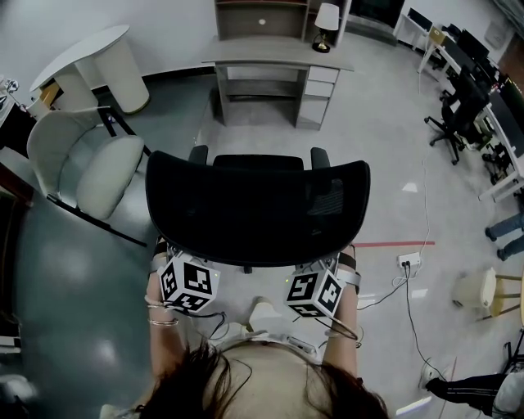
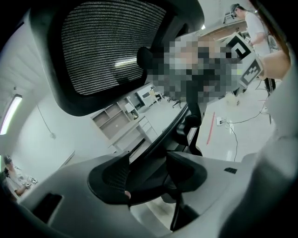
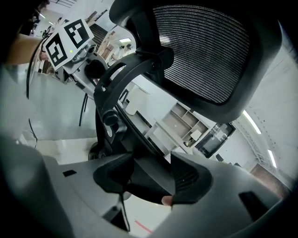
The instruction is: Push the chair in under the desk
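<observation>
The person's dark hair [image 1: 246,385] fills the bottom of the head view. Just ahead, two marker cubes, one per tool. The left hand-held gripper [image 2: 148,174] pinches the lower rim of the black mesh chair [image 1: 258,209], and the right hand-held gripper [image 3: 151,179] pinches the same rim further right; in each gripper view the dark frame fills the gap between the jaws.

The chair faces the grey counter [image 1: 278,61] but stands well apart from it, with bare floor [image 1: 377,188] between. Under the counter's right end is a drawer stack [image 1: 321,90], all drawers closed. A shelf unit [image 1: 262,16] rises behind; its contents cannot be made out. A white-shaded lamp [image 1: 326,24] stands by the far right corner.

One white armchair [image 1: 82,159] sits near the chair's left. A red floor line [image 1: 393,243] and a power strip [image 1: 408,260] lie to the right.
</observation>
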### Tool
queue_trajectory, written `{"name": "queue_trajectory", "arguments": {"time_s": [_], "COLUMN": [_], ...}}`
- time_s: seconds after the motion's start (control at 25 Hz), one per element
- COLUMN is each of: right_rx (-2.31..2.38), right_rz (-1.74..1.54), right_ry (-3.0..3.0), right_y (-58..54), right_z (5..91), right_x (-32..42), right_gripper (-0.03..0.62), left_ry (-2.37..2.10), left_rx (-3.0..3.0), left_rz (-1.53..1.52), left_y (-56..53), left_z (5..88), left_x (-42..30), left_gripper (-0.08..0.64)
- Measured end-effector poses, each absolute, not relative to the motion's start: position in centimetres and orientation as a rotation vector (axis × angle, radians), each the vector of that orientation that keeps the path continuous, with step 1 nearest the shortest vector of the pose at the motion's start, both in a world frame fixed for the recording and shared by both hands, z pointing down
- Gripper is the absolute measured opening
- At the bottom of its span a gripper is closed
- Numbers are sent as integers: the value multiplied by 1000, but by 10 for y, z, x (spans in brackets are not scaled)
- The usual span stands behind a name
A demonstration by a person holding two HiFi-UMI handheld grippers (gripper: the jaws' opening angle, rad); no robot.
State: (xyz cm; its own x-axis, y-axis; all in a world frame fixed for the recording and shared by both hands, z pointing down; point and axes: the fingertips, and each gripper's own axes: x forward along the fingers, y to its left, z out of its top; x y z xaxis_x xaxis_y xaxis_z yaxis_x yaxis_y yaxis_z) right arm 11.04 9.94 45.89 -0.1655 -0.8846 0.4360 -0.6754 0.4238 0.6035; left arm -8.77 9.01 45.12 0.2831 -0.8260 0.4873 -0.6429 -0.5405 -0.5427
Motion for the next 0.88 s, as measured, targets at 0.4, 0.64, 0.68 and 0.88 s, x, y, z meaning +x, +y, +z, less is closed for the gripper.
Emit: {"name": "queue_trajectory", "arguments": {"time_s": [0.4, 0.64, 0.68, 0.88], "right_rx": [1309, 1320, 1321, 1321], "right_rz": [-388, -403, -404, -394], "right_ry": [-1937, -1922, -1921, -1919], "right_y": [78, 66, 64, 50], "right_z": [457, 457, 456, 456], "right_x": [114, 111, 111, 110], "right_gripper": [238, 238, 238, 238], "left_ry": [1405, 1403, 1402, 1392], "left_rx": [-2317, -2317, -2319, -2321], "left_rz": [-1105, -1110, -1114, -1123], "left_y": [71, 59, 56, 42], "left_z": [451, 449, 449, 448], "left_x": [-85, -88, -88, -89], "left_gripper": [241, 241, 242, 241]}}
